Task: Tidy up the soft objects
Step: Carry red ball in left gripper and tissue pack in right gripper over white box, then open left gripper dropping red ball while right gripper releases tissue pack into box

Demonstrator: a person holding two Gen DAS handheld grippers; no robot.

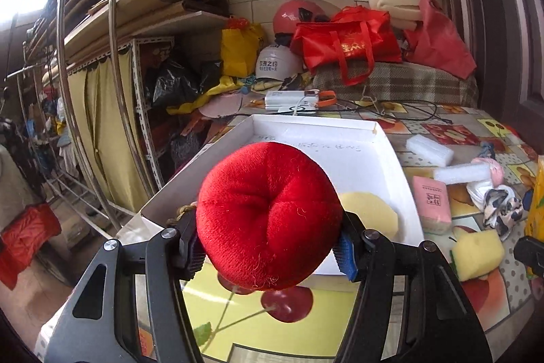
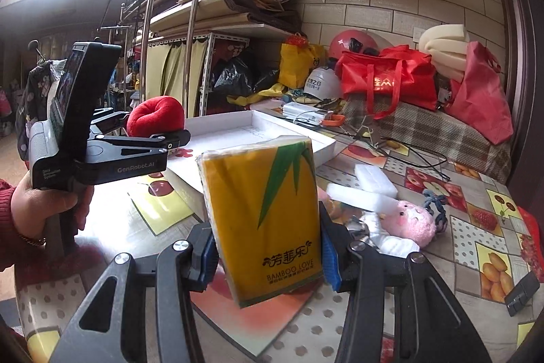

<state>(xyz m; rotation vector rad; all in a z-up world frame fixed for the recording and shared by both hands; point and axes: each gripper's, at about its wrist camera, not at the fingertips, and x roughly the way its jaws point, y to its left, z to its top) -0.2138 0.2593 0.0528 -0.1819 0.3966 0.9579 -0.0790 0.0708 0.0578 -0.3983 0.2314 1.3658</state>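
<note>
My left gripper (image 1: 270, 249) is shut on a red plush apple (image 1: 268, 215), held in the air over the near edge of a white shallow box (image 1: 391, 152). A pale yellow round pad (image 1: 374, 213) lies inside that box. In the right wrist view the same red plush apple (image 2: 156, 114) shows in the left gripper (image 2: 170, 133) at the box's left side, a hand gripping the handle. My right gripper (image 2: 268, 256) is shut on a yellow tissue pack (image 2: 265, 216), held upright above the table.
On the fruit-patterned tablecloth lie white foam blocks (image 1: 430, 150), a pink tissue pack (image 1: 431, 203), a yellow sponge (image 1: 477, 252), a patterned cloth (image 1: 501, 204) and a pink plush toy (image 2: 413, 221). Red bags (image 1: 346, 45), helmets and cables crowd the back. Shelving stands at the left.
</note>
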